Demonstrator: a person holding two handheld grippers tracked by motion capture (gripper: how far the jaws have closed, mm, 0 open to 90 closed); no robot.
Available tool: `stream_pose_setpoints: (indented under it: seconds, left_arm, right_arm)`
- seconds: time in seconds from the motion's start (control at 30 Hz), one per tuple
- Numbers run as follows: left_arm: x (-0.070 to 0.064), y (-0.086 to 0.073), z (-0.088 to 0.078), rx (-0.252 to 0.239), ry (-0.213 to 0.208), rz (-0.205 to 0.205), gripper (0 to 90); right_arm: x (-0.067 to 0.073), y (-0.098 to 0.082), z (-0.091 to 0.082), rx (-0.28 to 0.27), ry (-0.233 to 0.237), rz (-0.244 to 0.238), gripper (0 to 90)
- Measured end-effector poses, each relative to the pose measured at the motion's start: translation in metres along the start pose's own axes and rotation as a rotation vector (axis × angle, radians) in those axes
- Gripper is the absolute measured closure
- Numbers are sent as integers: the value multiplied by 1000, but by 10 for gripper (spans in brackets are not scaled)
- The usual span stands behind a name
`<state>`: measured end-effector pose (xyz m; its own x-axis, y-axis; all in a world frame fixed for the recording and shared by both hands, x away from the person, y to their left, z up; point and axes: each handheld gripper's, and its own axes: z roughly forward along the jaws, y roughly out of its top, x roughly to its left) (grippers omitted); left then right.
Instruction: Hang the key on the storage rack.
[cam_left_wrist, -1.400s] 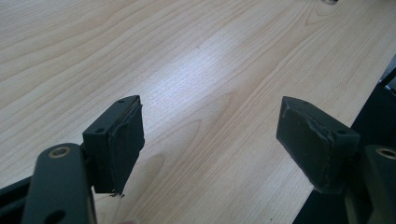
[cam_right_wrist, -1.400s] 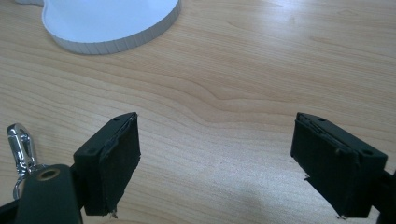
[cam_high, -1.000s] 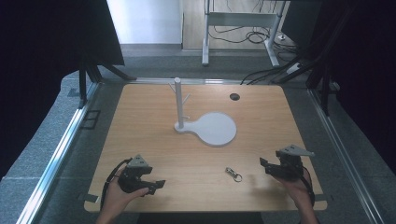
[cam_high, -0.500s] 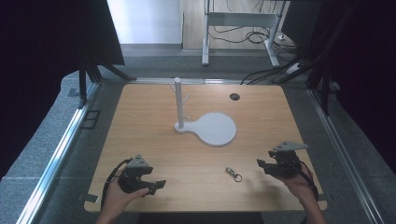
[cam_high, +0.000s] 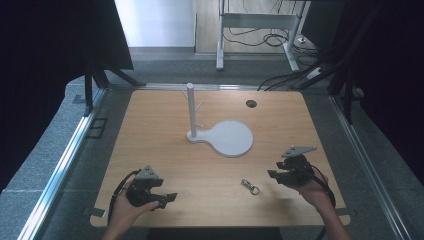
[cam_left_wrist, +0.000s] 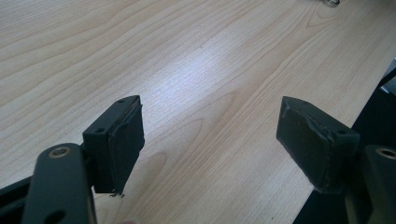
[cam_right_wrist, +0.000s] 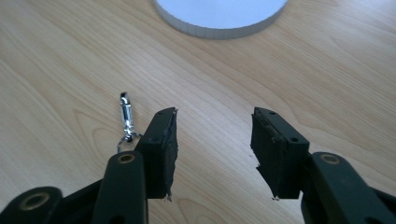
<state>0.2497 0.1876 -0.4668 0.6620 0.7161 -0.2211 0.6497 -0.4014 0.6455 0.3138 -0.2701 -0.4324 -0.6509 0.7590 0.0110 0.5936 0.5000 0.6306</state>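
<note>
A small silver keyring clasp (cam_high: 249, 186) lies on the wooden table (cam_high: 165, 150) near the front, between the two hands. In the right gripper view the clasp (cam_right_wrist: 125, 116) sits just left of the left jaw. My right gripper (cam_high: 272, 174) is open and empty, a short way right of the clasp, pointing left; its own view shows the right gripper (cam_right_wrist: 212, 140) low over bare wood. My left gripper (cam_high: 170, 198) rests at the front left, open and empty, pointing right; its view shows the left gripper (cam_left_wrist: 210, 126) with jaws wide over wood.
A white stand (cam_high: 230, 137) with a round flat base and an upright pegged post (cam_high: 191, 107) stands mid-table; its base edge (cam_right_wrist: 219, 18) shows ahead of the right gripper. A dark cable hole (cam_high: 251, 103) is at the back right. The table's front edge (cam_left_wrist: 369, 93) lies beside the left gripper.
The right hand has moved its gripper left, closer to the keyring clasp. The left gripper has stayed where it was.
</note>
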Motion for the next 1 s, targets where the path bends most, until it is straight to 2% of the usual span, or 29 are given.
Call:
stream_pose_setpoints:
  seconds: [0.27, 0.4, 0.77, 1.0]
  left_arm:
    - [0, 0, 1, 3, 0, 0, 237]
    - [-1, 0, 2, 10, -3, 10, 237]
    - [1, -1, -1, 5, 0, 4, 236]
    - [0, 0, -2, -3, -2, 6, 237]
  right_arm:
    - [6, 11, 5, 36, 45, -26, 555]
    - [8, 15, 7, 47, 57, -34, 566]
    - [17, 25, 10, 79, 83, -63, 589]
    - [26, 27, 22, 127, 121, -80, 606]
